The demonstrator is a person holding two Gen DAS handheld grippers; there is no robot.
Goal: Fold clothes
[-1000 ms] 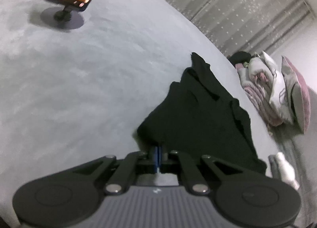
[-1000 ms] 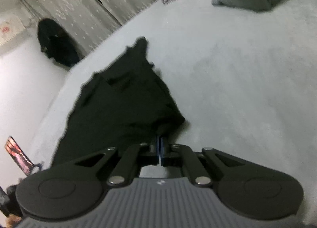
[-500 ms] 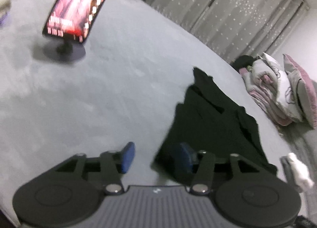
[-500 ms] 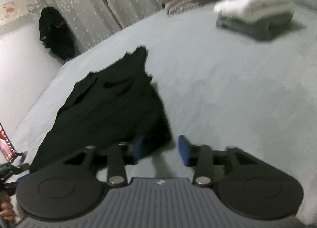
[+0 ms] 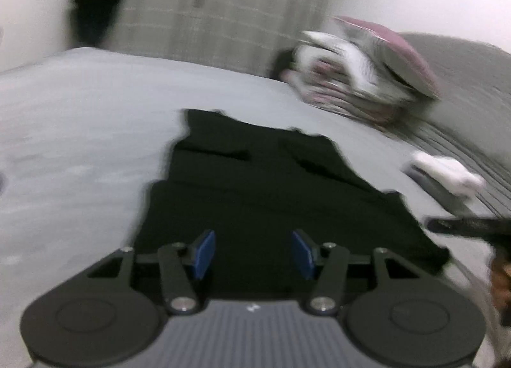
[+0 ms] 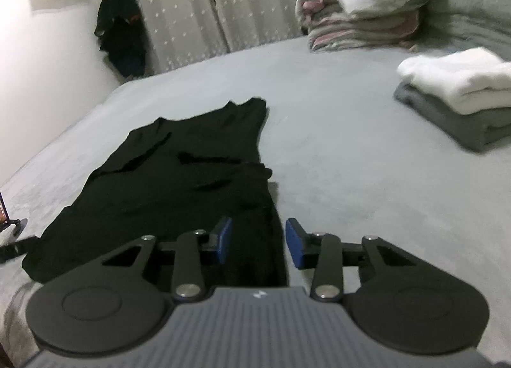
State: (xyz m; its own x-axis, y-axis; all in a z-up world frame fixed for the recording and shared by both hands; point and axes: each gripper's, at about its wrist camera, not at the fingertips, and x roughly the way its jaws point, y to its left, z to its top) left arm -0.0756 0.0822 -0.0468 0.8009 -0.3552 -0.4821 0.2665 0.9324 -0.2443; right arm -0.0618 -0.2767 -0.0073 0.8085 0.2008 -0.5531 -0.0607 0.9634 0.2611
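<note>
Left hand-held gripper (image 5: pixel 252 253) half-open, empty; right (image 6: pixel 258 241) closing.

Matt black cloth garment (image 6: pixel 179 182) on soft, napped grey bedcover (image 6: pixel 351 160).

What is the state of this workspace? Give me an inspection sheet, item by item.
Surface: grey bedcover, bare around the garment.
Job's things: black garment spread flat, creased.
Clutter: folded white and grey stack; pile of bedding; phone on stand at the edge.
Grippers: left tool open over the garment; right tool closing, not pressing the garment edge.
Cables: nothing seen.
Surroundings: dotted curtain; dark clothing hanging.
</note>
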